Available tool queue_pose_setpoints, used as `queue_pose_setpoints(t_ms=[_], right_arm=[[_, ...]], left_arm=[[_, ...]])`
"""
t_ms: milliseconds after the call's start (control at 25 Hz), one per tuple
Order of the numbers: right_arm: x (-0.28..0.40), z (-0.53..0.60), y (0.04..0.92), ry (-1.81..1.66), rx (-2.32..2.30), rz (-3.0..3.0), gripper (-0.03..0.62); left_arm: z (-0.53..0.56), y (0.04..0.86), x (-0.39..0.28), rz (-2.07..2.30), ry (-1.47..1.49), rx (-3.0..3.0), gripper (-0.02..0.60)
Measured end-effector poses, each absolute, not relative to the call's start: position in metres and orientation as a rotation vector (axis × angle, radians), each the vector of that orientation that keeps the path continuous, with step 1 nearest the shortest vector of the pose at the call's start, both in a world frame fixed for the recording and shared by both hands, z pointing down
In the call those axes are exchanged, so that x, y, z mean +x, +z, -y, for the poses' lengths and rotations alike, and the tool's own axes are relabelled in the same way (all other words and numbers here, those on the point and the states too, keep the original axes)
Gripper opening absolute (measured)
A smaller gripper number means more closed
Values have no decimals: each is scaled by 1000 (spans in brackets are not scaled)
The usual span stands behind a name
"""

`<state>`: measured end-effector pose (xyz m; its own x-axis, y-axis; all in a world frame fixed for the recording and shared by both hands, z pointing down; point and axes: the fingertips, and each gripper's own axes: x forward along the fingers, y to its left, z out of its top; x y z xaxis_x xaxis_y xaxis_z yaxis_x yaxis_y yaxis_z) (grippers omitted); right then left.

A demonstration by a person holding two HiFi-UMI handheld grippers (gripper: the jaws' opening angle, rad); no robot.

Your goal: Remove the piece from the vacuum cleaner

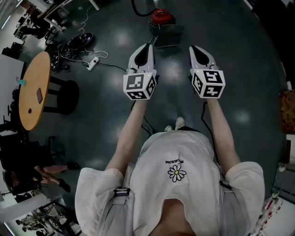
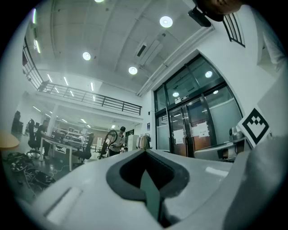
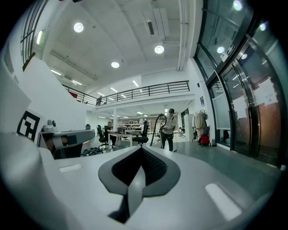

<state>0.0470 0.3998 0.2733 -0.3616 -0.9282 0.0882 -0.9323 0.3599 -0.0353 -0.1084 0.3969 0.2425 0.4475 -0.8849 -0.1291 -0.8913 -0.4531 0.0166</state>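
A red vacuum cleaner (image 1: 162,17) stands on the dark floor ahead of me, with a grey boxy part (image 1: 168,34) in front of it and a black hose (image 1: 137,9) curving off to its left. My left gripper (image 1: 150,47) and right gripper (image 1: 193,49) are held out side by side at about waist height, short of the vacuum and pointing toward it. In the left gripper view the left gripper (image 2: 145,155) is shut with nothing between its pads. The right gripper (image 3: 141,150) is likewise shut and empty. Neither touches anything.
A round wooden table (image 1: 34,90) and a black stool (image 1: 64,97) stand at the left, with a power strip (image 1: 92,63) and tangled cables beyond. Glass doors (image 2: 193,130) line the right wall. Far off, a person (image 3: 168,130) holds a black hose near desks and chairs.
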Motion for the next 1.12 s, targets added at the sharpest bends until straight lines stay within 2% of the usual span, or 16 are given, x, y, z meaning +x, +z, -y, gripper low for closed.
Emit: queue_pose_setpoints(t_ms=[760,1120], right_arm=[[66,-371,280,137,1715,2557,25],[68,-363,301,260,1622,2628,26]], left_arm=[[-372,256,-94,-1657,130,-2617,1],[-371,279,-100,-1719,80,-2598,2]])
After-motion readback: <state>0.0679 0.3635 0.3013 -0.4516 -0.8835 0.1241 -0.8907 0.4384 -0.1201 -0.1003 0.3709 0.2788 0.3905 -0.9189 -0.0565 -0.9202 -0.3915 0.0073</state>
